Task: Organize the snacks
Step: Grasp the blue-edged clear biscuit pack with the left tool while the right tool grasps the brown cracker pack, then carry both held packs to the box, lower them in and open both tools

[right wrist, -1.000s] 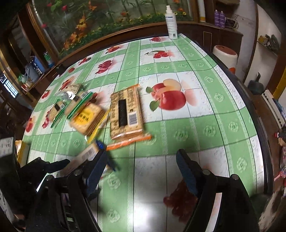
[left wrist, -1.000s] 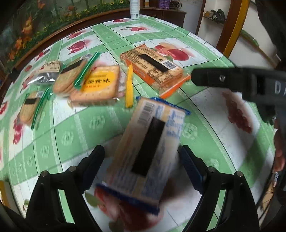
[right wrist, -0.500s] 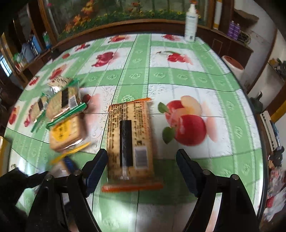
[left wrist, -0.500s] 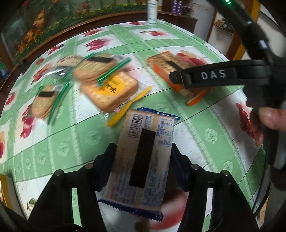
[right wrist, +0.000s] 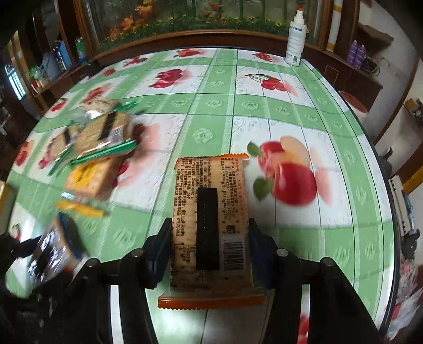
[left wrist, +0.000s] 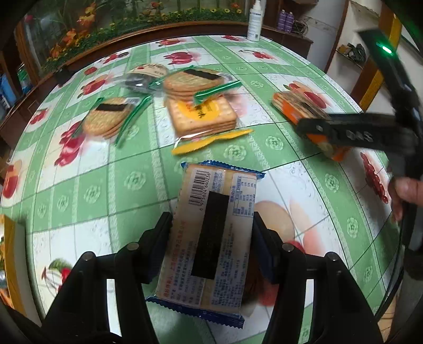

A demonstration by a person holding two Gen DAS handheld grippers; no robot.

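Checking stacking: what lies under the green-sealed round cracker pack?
The green-sealed round cracker pack overlaps the far edge of the yellow-label square cracker pack. The covered strip beneath is hidden.

- Tablecloth (right wrist: 264,111): green and white checks with red fruit.
- Held packet (left wrist: 211,232): cream, blue edges.
- Other held packet (right wrist: 211,225): tan, orange edges.
- Spray bottle (right wrist: 296,39): white.

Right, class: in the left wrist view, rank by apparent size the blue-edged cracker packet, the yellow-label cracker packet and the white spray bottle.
1. Blue-edged cracker packet, though it sits nearest the camera, so this is unsure.
2. Yellow-label cracker packet.
3. White spray bottle, farthest away.
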